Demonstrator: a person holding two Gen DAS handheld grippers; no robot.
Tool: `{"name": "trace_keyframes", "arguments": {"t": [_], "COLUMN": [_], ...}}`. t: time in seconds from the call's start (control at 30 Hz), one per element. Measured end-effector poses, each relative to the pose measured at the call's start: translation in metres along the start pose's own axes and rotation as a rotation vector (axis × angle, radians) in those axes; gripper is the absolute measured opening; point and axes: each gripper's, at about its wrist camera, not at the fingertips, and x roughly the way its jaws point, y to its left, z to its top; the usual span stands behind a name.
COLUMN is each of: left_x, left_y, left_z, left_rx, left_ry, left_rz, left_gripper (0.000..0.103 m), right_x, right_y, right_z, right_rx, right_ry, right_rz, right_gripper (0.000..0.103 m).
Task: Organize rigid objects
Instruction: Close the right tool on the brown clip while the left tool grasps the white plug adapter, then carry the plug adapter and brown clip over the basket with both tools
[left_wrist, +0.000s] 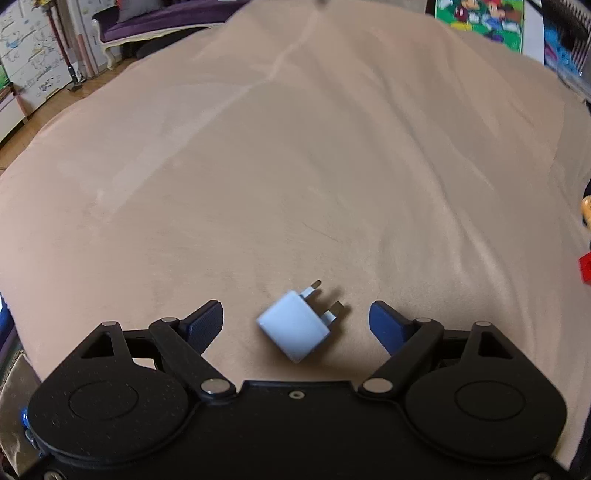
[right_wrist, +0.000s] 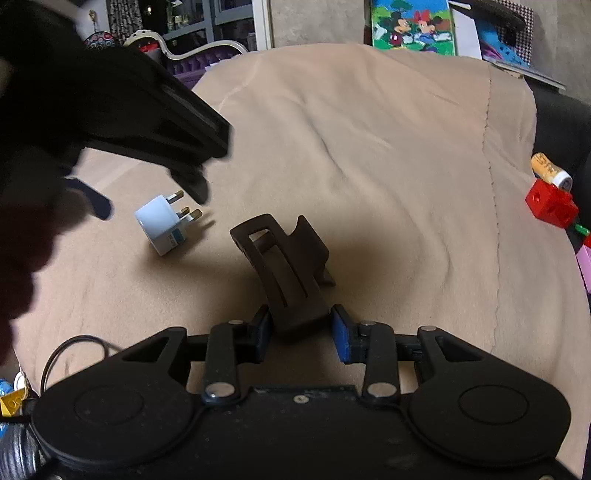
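Note:
A white plug adapter (left_wrist: 295, 325) with metal prongs lies on the beige blanket (left_wrist: 295, 166), between the fingers of my left gripper (left_wrist: 295, 325), which is open around it without touching. It also shows in the right wrist view (right_wrist: 164, 223), with the left gripper (right_wrist: 147, 199) hovering over it. My right gripper (right_wrist: 301, 334) is shut on a dark brown hair claw clip (right_wrist: 286, 266), held just above the blanket.
A red cube (right_wrist: 550, 203) and a yellow cork-like cylinder (right_wrist: 550, 171) lie at the blanket's right edge, with pink and green pieces beside them. A cartoon picture box (right_wrist: 412, 27) stands at the back. A purple sofa (left_wrist: 155, 18) is far left.

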Motion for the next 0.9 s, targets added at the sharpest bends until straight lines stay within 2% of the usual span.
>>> {"name": "trace_keyframes", "arguments": {"t": [0.03,0.07,0.1,0.2,0.33,0.4,0.53,0.57,0.6,0.63,0.7,0.9], "left_x": [0.006,0.011,0.017,0.022,0.018,0.017,0.012,0.01,0.008,0.006,-0.002,-0.037], "left_y": [0.0,0.001,0.004,0.021,0.036,0.046,0.067,0.073,0.078,0.081,0.092,0.12], "left_z": [0.0,0.001,0.001,0.003,0.004,0.0,-0.01,-0.013,-0.015,-0.017,-0.023,-0.044], "left_rx": [0.0,-0.006,-0.021,-0.091,-0.084,-0.085,-0.093,-0.094,-0.097,-0.103,-0.116,-0.175], "left_ry": [0.015,0.033,0.059,0.079,0.083,0.089,0.104,0.107,0.108,0.109,0.102,0.076], "left_rz": [0.0,-0.001,-0.003,-0.054,-0.048,-0.053,-0.065,-0.068,-0.07,-0.071,-0.078,-0.072], "left_gripper": [0.077,0.067,0.054,0.048,0.048,0.048,0.048,0.048,0.048,0.048,0.048,0.048], "right_x": [0.0,-0.001,-0.002,0.0,0.002,0.002,0.006,0.009,0.012,0.016,0.015,0.003], "right_y": [-0.001,-0.002,-0.004,-0.005,-0.004,0.001,0.012,0.014,0.016,0.018,0.02,0.025], "right_z": [0.0,-0.001,-0.001,0.0,0.004,0.006,0.013,0.015,0.017,0.019,0.021,0.031], "right_rx": [-0.004,-0.005,-0.005,-0.027,-0.056,-0.085,-0.123,-0.123,-0.124,-0.123,-0.104,-0.027], "right_ry": [-0.007,-0.017,-0.028,-0.053,-0.075,-0.097,-0.116,-0.103,-0.083,-0.052,-0.044,0.011], "right_rz": [0.001,-0.006,-0.018,-0.043,-0.038,-0.041,-0.021,-0.012,-0.004,-0.004,-0.012,0.049], "right_gripper": [0.045,0.056,0.062,0.065,0.068,0.073,0.073,0.066,0.043,0.042,0.042,0.042]}}
